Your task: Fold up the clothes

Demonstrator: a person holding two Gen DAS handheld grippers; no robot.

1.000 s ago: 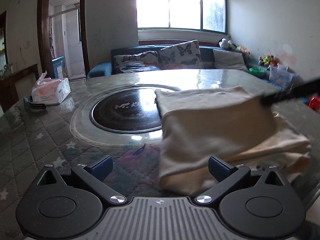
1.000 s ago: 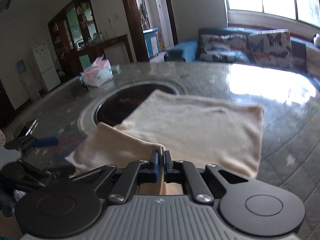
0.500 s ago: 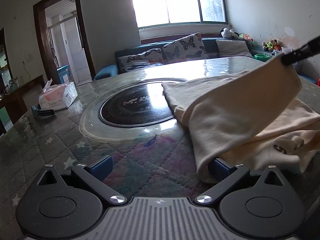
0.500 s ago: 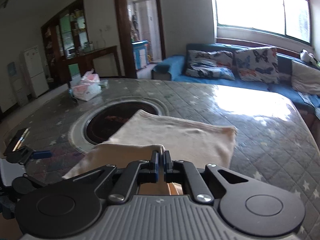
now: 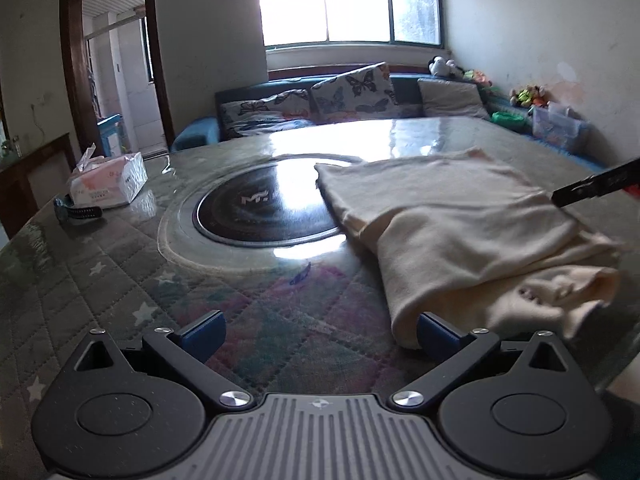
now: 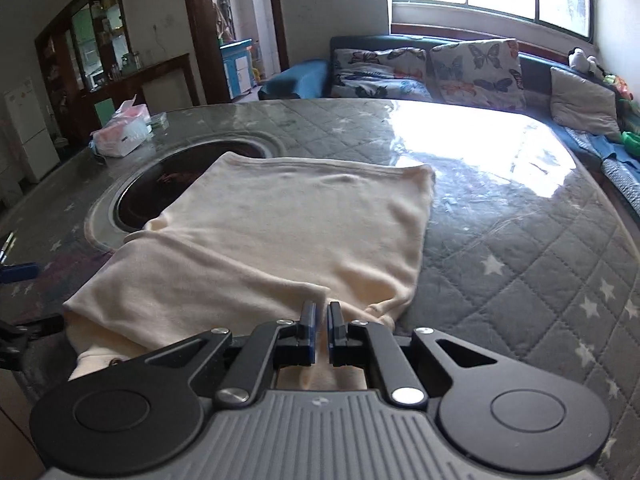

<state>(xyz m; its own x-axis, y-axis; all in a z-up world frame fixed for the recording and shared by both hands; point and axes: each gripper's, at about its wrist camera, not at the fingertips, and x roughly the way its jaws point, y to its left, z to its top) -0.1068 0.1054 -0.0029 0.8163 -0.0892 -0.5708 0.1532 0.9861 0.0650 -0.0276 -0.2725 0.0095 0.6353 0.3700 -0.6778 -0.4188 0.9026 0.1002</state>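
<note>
**Cream garment folded over on the glass-topped desk**

Daylight from the window (image 5: 348, 0) glares off the desk (image 5: 120, 280), a quilted, star-patterned cover under glass. A round black hotplate (image 5: 256, 216) is sunk into its middle. Behind it runs a blue sofa (image 5: 200, 136) with butterfly cushions. A tissue pack (image 5: 108, 184) sits at the desk's far left edge.

The cream garment (image 5: 460, 220) lies on the right half of the desk. Its far left corner overlaps the rim of the hotplate. Its upper layer is doubled back over a rumpled lower layer at the near edge.

My left gripper (image 5: 320, 334) hangs low over the bare quilted surface with its jaws spread wide and nothing between them. Its right-hand pad sits just beside the garment's near corner.

My right gripper (image 6: 320, 320) is at the garment's near edge, over the folded layer. Its jaws are drawn almost together, with only a thin slit between the blue pads. I cannot tell whether any fabric is nipped in that slit. Seen from my left side, its dark tip touches the top of the fold.
</note>
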